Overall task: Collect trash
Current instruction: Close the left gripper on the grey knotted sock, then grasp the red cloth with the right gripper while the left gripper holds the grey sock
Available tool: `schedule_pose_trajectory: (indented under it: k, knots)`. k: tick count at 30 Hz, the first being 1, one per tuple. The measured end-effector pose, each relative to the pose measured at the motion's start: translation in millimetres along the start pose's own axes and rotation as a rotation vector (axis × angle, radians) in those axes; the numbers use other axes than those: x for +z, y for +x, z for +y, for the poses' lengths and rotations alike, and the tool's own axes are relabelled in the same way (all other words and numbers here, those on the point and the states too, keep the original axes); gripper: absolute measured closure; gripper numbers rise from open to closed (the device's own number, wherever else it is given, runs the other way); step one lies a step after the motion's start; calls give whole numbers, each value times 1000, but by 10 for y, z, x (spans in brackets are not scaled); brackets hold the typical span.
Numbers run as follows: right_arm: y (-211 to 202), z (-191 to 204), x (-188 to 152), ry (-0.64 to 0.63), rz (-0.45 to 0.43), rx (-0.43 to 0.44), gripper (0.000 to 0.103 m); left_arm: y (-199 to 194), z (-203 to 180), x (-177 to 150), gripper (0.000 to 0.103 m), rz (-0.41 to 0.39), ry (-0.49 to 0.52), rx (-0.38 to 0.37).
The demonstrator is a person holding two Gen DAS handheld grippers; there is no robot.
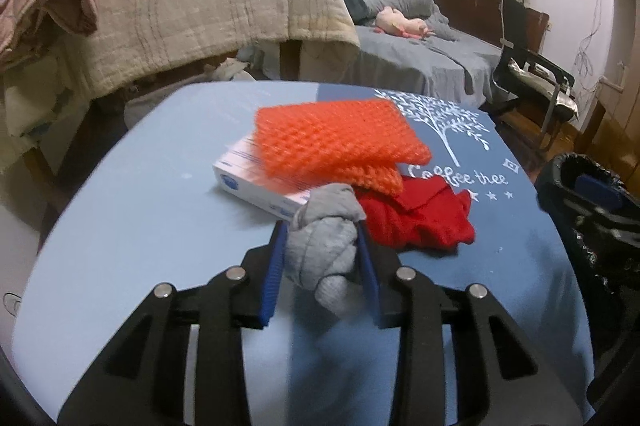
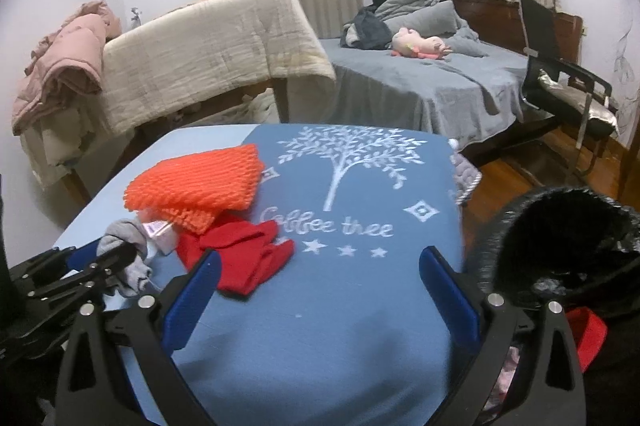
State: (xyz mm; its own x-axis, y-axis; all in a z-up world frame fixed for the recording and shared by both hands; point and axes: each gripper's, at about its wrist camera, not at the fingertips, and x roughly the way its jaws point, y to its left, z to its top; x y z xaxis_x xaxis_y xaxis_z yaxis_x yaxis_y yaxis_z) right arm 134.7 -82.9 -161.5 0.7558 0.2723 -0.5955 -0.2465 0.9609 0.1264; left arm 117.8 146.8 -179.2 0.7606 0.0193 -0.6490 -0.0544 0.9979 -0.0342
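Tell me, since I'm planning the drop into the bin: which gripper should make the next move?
Left. The left gripper already has its jaws shut on the knotted grey cloth, ready to carry to the black-lined bin. The right gripper is open and empty.

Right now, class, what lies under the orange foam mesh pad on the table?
A white cardboard box and red cloth lie partly under the pad; the rest is hidden.
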Motion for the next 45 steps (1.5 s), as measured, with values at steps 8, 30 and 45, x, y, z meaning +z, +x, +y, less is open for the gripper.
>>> schedule_pose_trajectory:
  k: [8, 30, 45]
  knots:
    - [320, 429, -53, -20, 46, 61, 6, -104, 350, 26, 70, -27, -16, 74]
    - [921, 817, -72, -76, 227, 62, 63, 18, 700, -5, 70, -5, -70, 121]
    - [483, 663, -83, -45, 193, 164, 81, -96, 465, 52, 70, -25, -34, 88]
